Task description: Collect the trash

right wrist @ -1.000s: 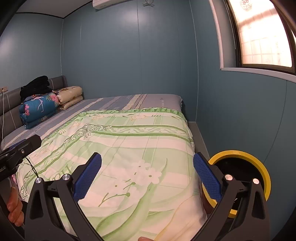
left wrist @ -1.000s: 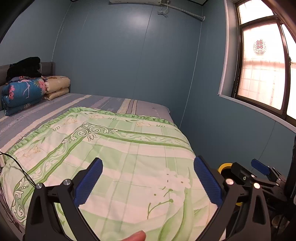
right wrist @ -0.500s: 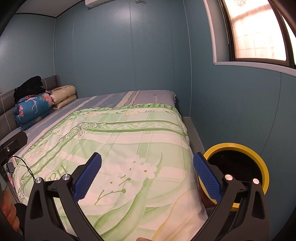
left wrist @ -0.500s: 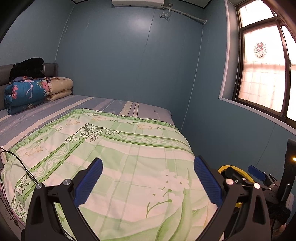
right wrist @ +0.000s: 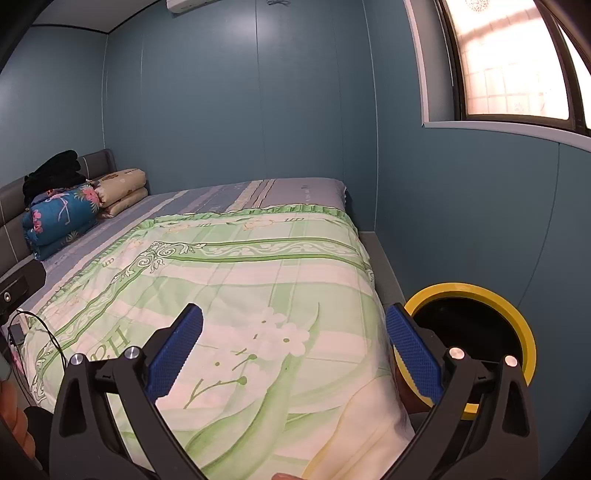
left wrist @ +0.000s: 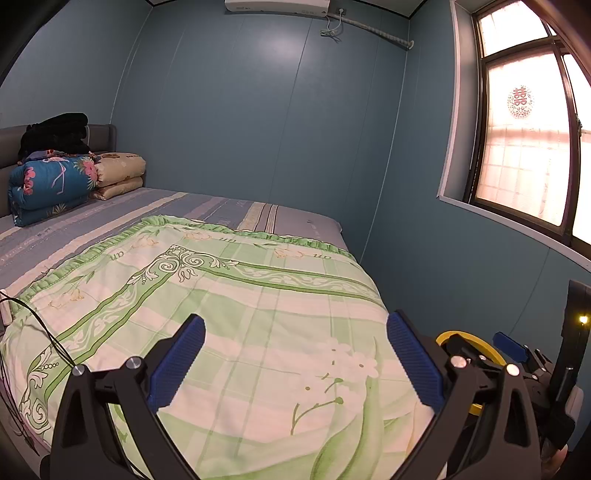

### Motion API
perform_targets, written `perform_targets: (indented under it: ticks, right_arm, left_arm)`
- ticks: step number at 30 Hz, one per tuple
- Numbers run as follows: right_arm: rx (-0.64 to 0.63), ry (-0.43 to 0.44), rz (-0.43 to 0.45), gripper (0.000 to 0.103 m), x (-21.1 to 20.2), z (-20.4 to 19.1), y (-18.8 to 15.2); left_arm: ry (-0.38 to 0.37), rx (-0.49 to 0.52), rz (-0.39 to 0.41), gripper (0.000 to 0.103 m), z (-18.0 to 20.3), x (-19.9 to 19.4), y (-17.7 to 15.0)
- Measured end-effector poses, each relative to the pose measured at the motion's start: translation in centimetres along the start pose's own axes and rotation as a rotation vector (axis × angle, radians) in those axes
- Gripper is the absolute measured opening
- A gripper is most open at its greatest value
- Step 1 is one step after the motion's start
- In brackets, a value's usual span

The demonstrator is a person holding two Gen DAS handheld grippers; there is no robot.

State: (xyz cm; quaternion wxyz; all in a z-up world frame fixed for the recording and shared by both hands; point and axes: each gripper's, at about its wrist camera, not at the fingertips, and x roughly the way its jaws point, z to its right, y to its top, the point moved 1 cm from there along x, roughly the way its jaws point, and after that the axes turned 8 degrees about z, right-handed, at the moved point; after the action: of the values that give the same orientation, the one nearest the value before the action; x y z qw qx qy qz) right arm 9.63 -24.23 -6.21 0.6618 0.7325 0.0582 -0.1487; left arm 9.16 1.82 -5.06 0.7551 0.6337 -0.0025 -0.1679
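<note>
Both wrist views have tipped and drifted slightly since a second ago: the wall-mounted air conditioner [left wrist: 277, 5] now shows fully along the top of the left view, and the yellow-rimmed bin [right wrist: 480, 295] sits lower and larger in the right view. Neither gripper holds anything. The left gripper [left wrist: 295, 363] hovers over the foot of the bed with its jaws spread wide, the ribbed blue pads [left wrist: 177, 363] facing each other across open quilt. The right gripper [right wrist: 293, 356] is likewise wide apart, its blue pads [right wrist: 413, 354] textured with a fine grid, the right-hand one just in front of the bin's rim. That bin is round, with a glossy yellow ring around a dark interior, and stands on the floor between the bed's edge and the blue wall, under the window [left wrist: 524, 147]. No loose trash can be made out on the bed. The quilt [left wrist: 240, 314] is soft and stitched in squares, pale green and cream with scrollwork borders, a ruffled edge and white flowers. Beyond it lies a striped grey-blue sheet [left wrist: 92, 221]. Folded bedding [right wrist: 62, 218], blue floral and beige, is stacked against the padded grey headboard [right wrist: 14, 195], dark clothing piled on top. A thin black cable [left wrist: 44, 332] trails over the quilt's left edge.
</note>
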Motion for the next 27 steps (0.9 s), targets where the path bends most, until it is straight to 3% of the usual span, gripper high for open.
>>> perform_targets:
  ticks: [27]
  right_arm:
    - [0.004, -0.013, -0.029, 0.095, 0.89, 0.51, -0.39]
  left_arm:
    - [-0.015, -0.003, -0.012, 0.095, 0.94, 0.32, -0.52]
